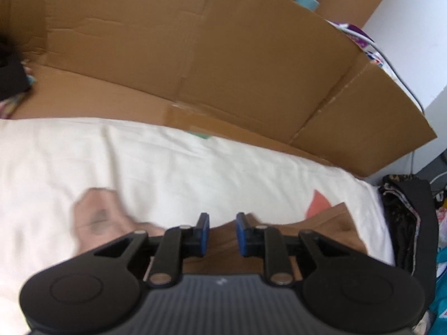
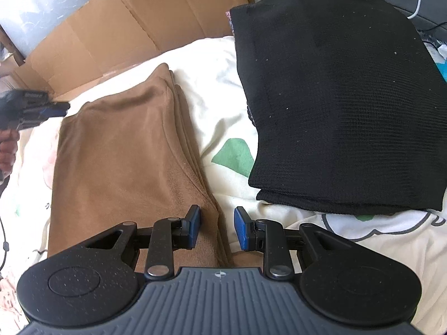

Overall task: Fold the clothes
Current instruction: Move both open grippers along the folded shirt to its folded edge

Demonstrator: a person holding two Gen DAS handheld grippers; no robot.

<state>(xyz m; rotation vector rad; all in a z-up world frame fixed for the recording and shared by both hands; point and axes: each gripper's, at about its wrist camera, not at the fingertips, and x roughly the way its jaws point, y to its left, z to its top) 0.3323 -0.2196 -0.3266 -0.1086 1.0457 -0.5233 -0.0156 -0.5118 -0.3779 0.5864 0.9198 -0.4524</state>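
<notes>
The folded brown garment lies centre-left on the cream printed sheet, folded black knit upper right. Right gripper straddles its edge, jaws apart; left gripper seemingly empty, jaws parted.

The left claw is hanging over a brown garment, its blue-faced jaws standing a little apart with nothing pinched between them; the garment is lying on a cream bedsheet printed with a pink shape; a flattened cardboard box is standing along the far edge of the bed; a dark pile of clothes is sitting at the right; the picture is blurring slightly.
</notes>
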